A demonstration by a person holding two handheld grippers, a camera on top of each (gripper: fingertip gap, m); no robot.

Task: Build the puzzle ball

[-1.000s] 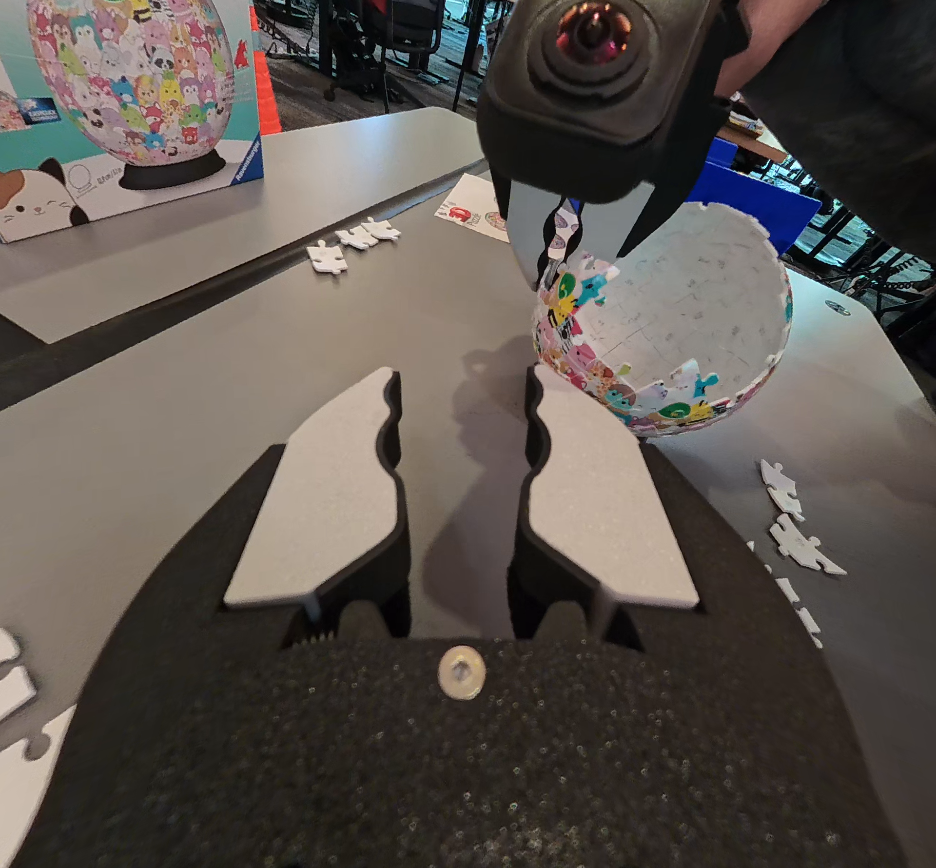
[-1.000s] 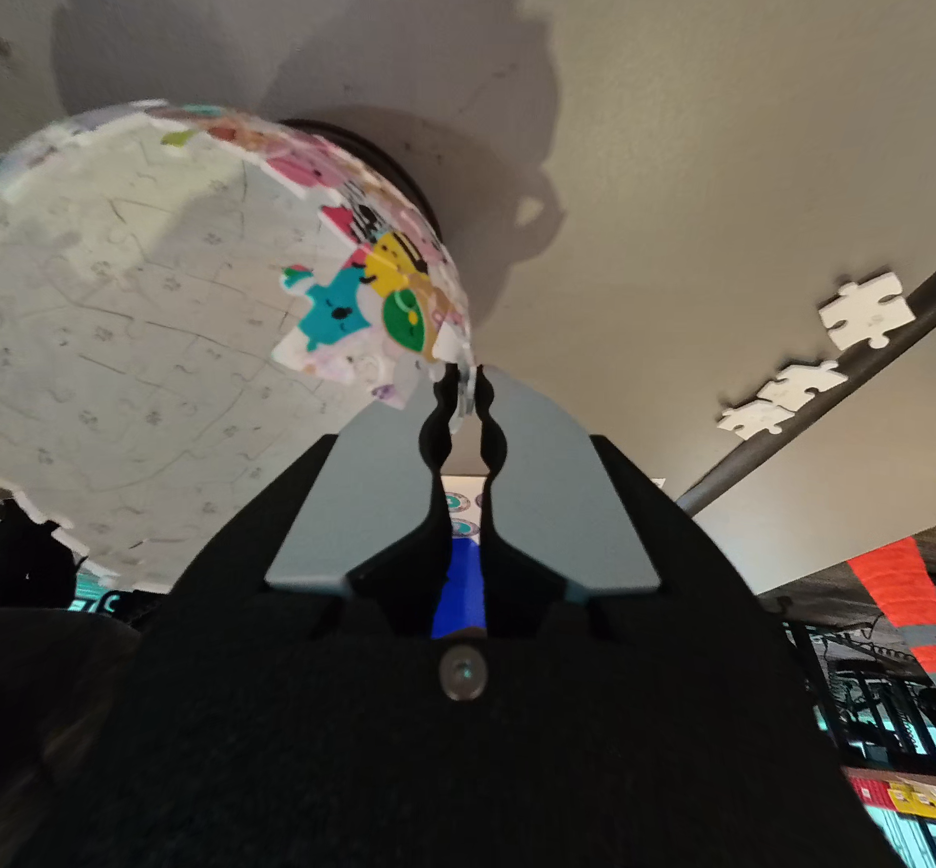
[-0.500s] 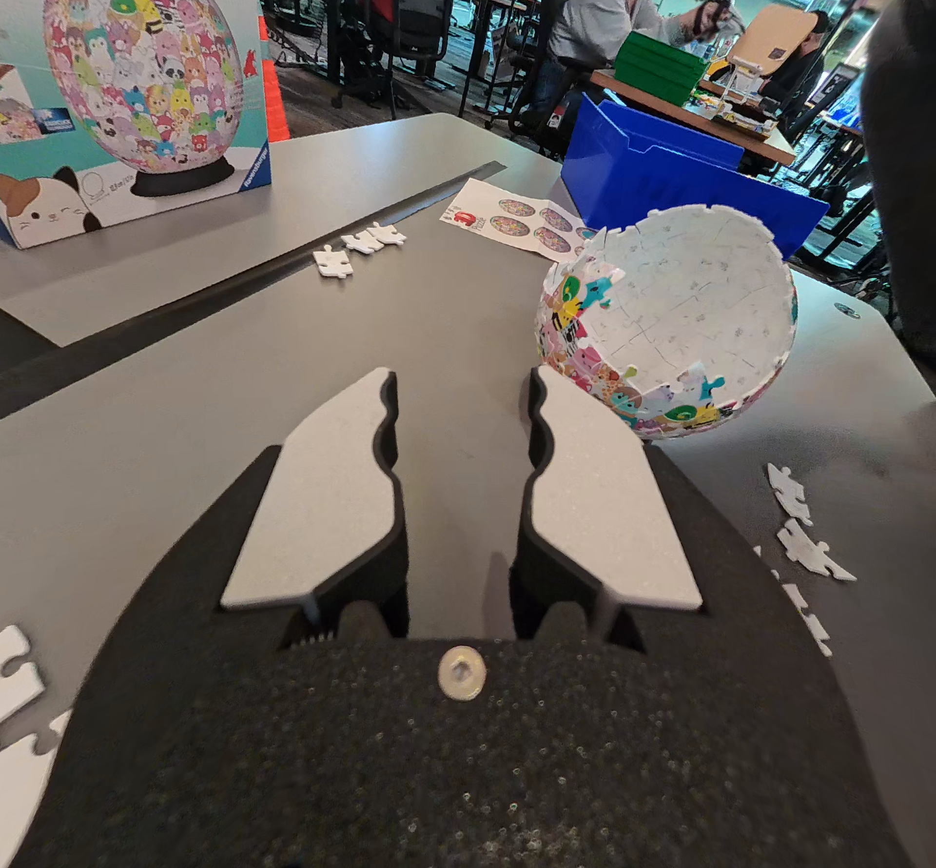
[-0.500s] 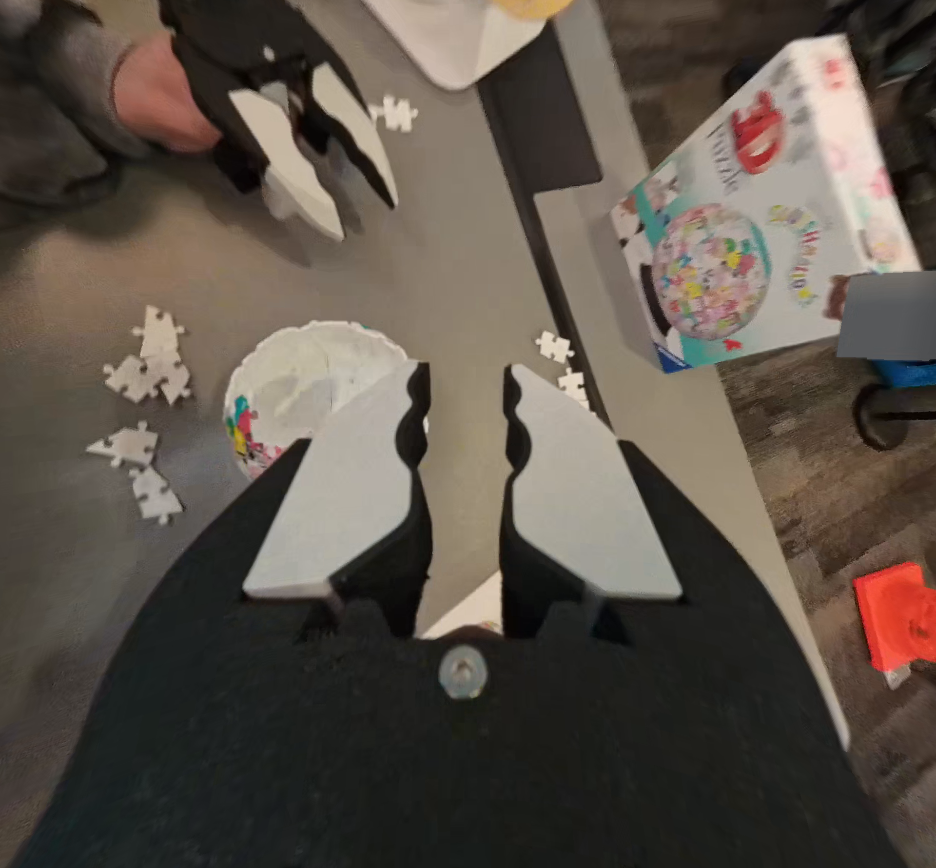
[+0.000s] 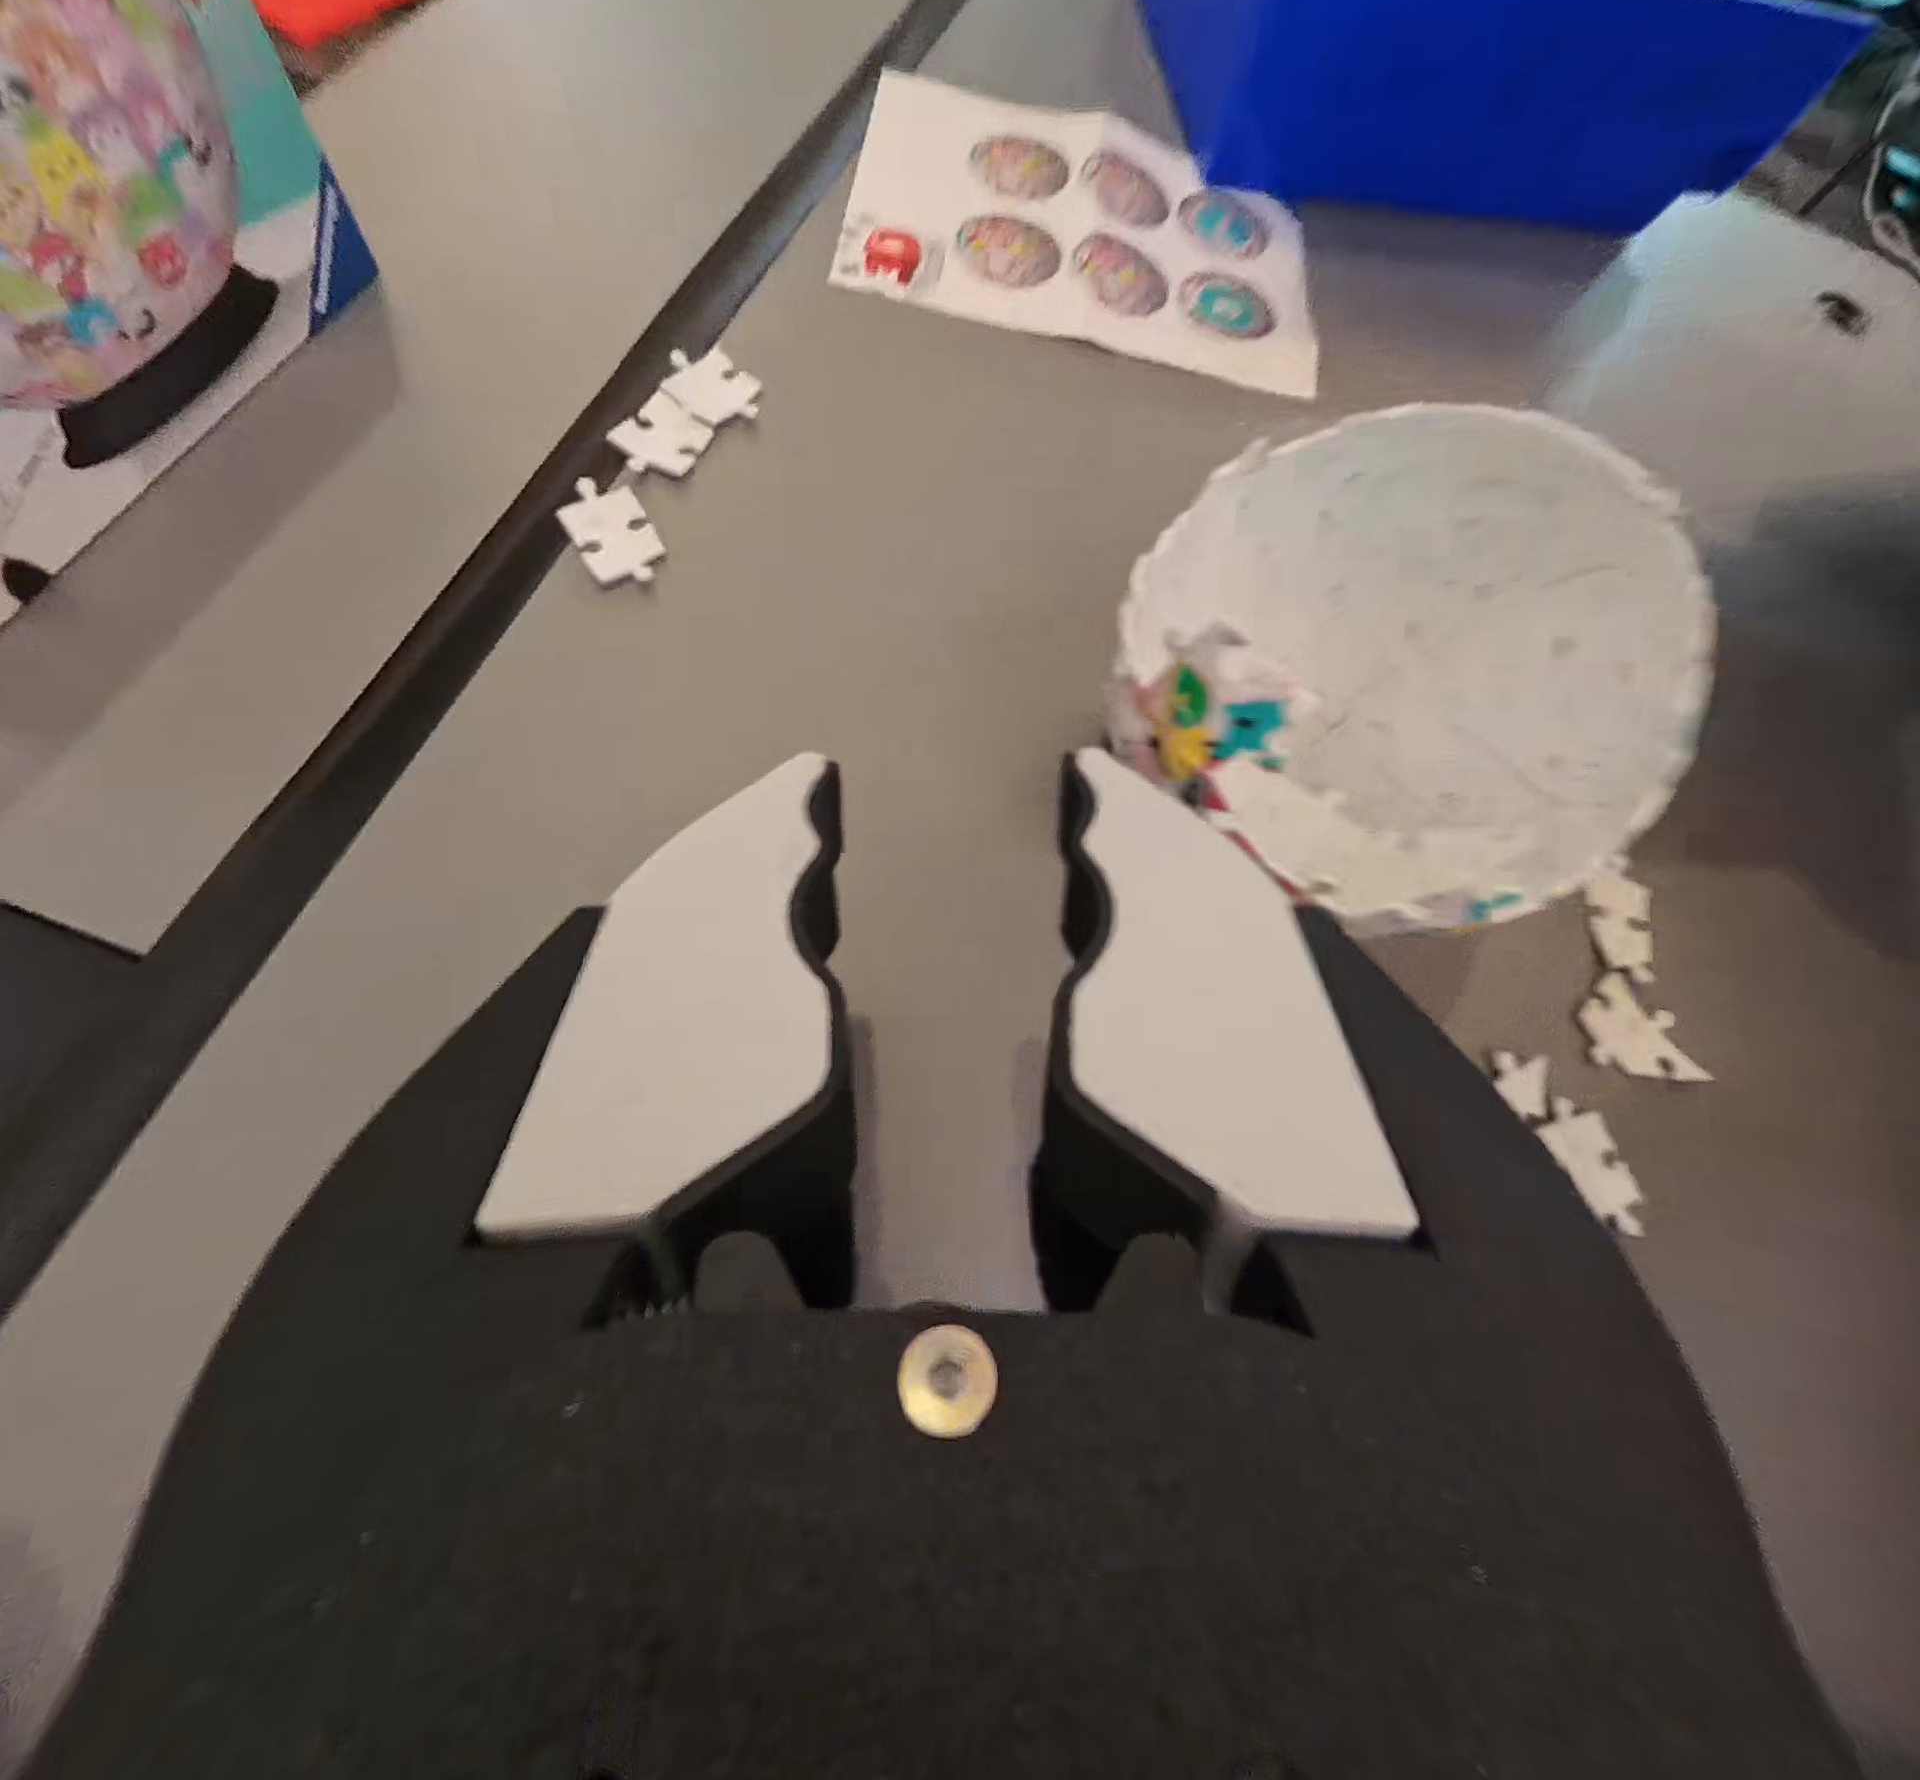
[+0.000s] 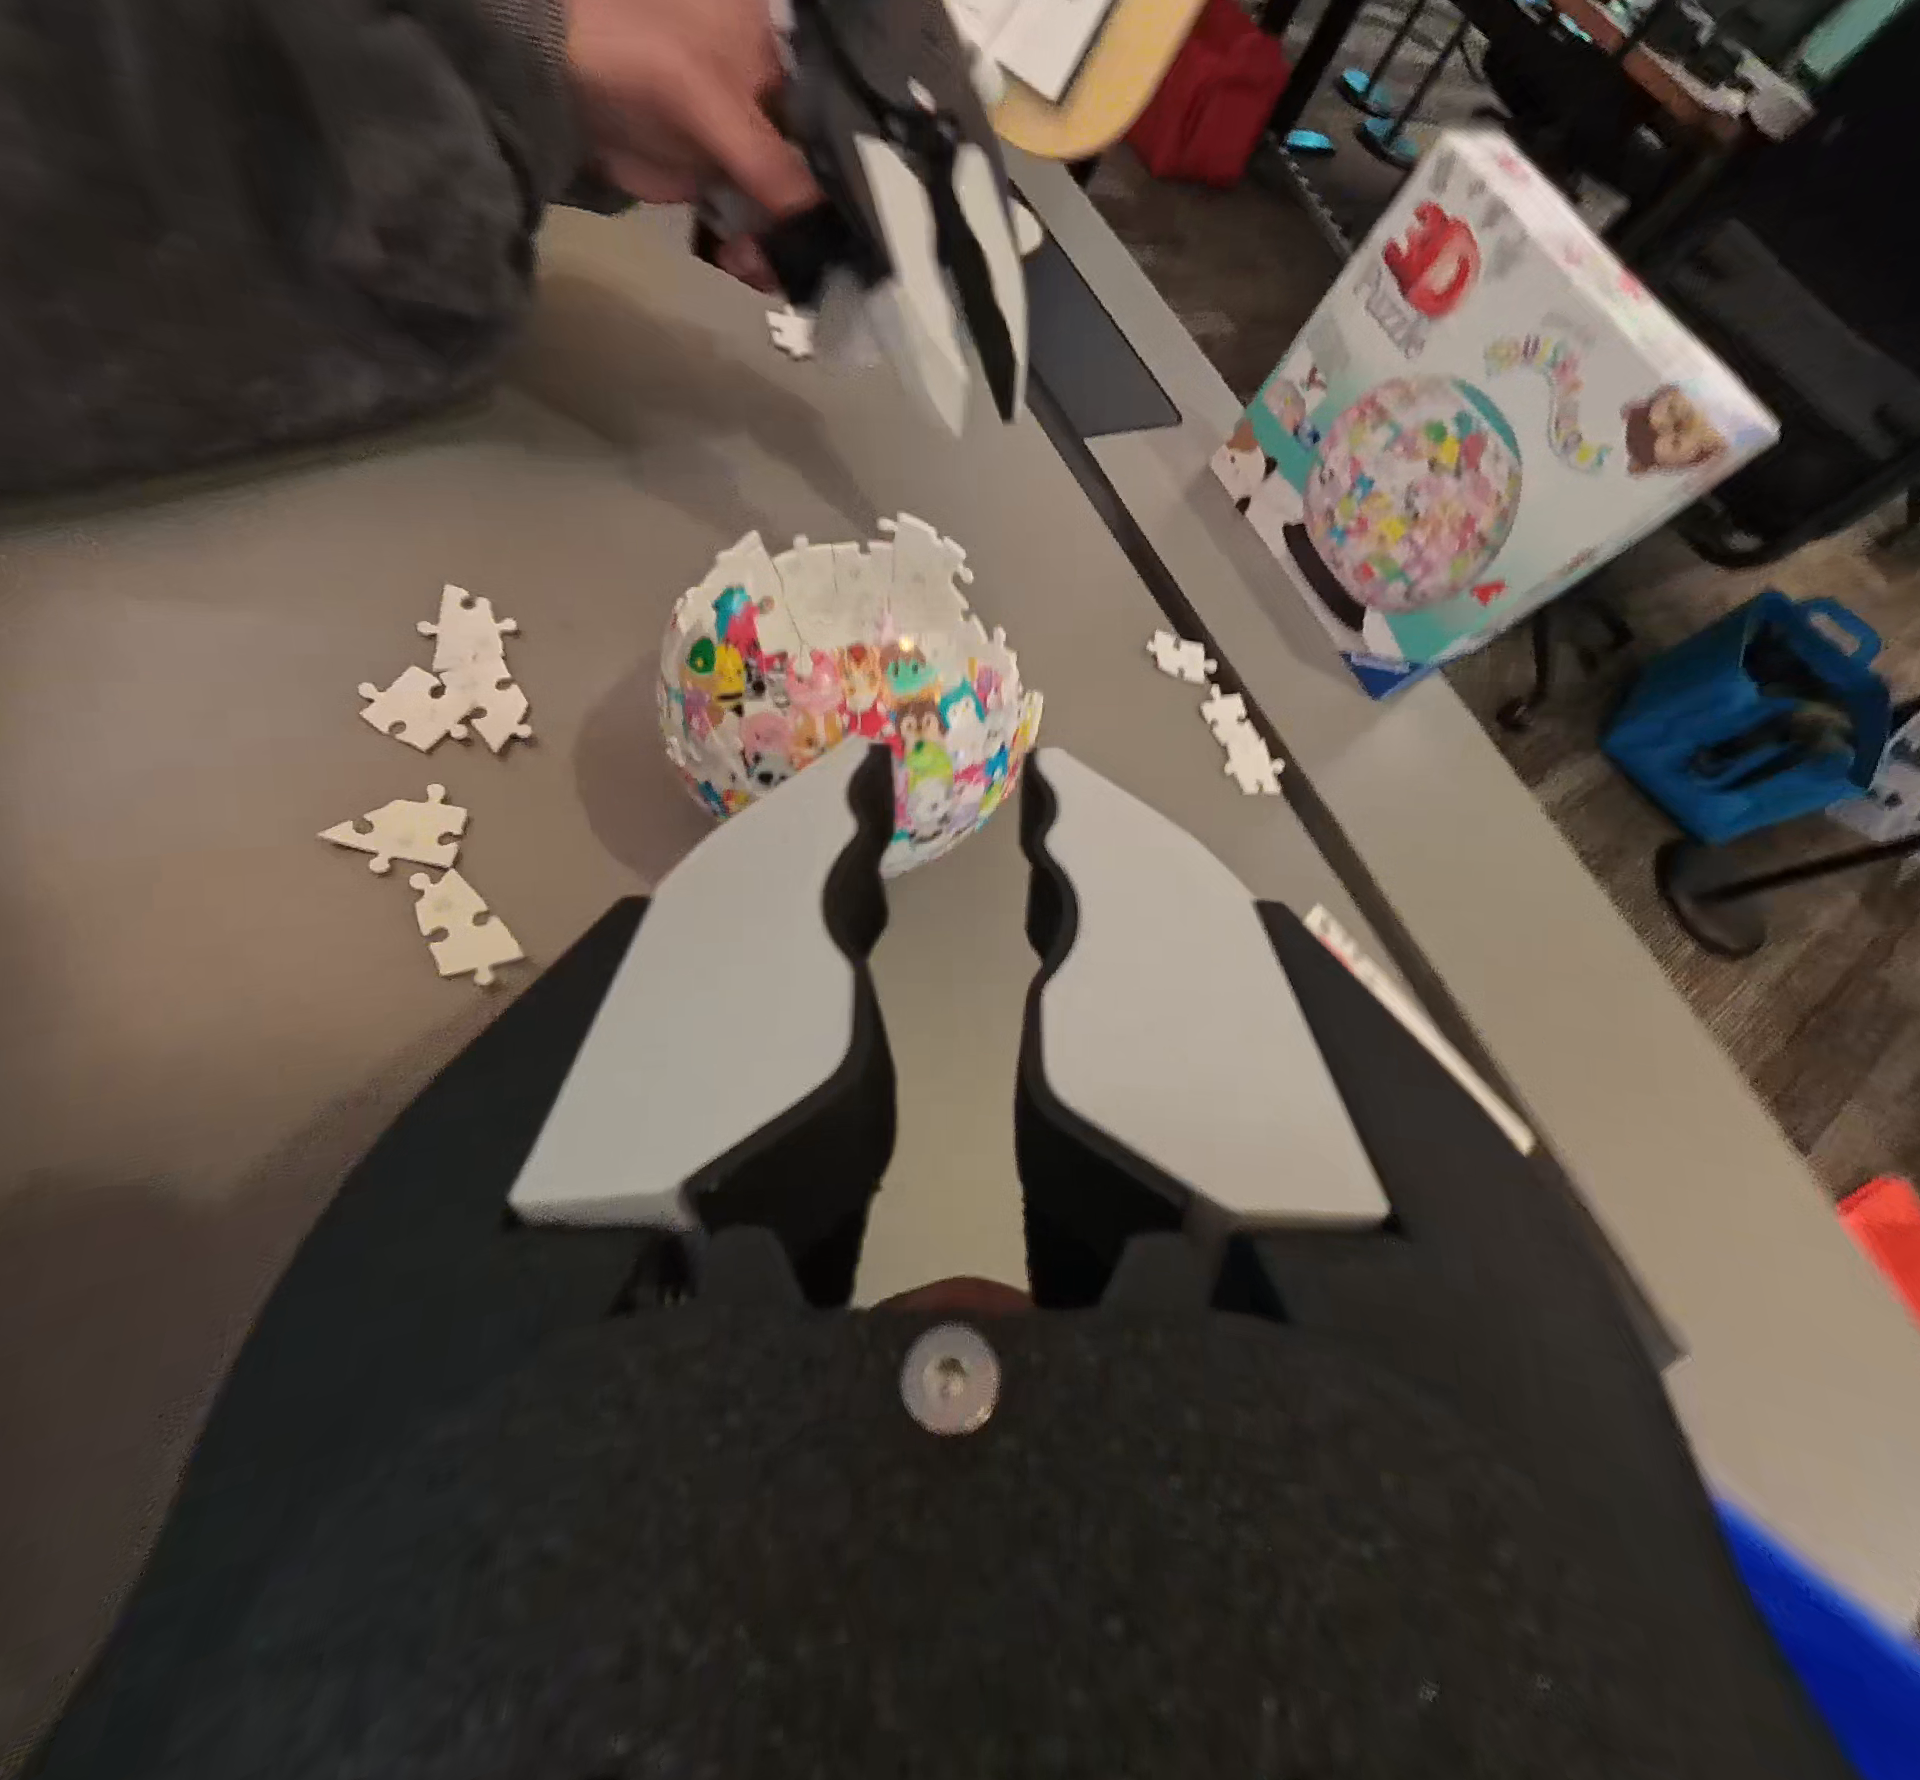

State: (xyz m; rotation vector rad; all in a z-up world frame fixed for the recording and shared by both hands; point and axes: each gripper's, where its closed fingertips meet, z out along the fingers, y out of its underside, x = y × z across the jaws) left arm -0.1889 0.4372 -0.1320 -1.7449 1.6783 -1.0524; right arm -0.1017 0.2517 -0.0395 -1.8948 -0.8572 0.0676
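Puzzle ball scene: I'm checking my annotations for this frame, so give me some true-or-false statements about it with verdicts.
1. The puzzle ball is a finished sphere. False: it is an open half shell.
2. The right gripper is open and empty. True.
3. The left gripper holds a piece. False: its jaws are open with nothing between them.
4. Loose puzzle pieces lie white side up on the table. True.
5. The puzzle box lies flat. False: it stands upright.

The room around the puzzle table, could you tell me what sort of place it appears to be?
Probably an office or lab workspace. Grey tables stand edge to edge, a wooden-edged desk with dark metal legs stands beyond, and a blue storage bin sits on the table near the half-built puzzle ball.
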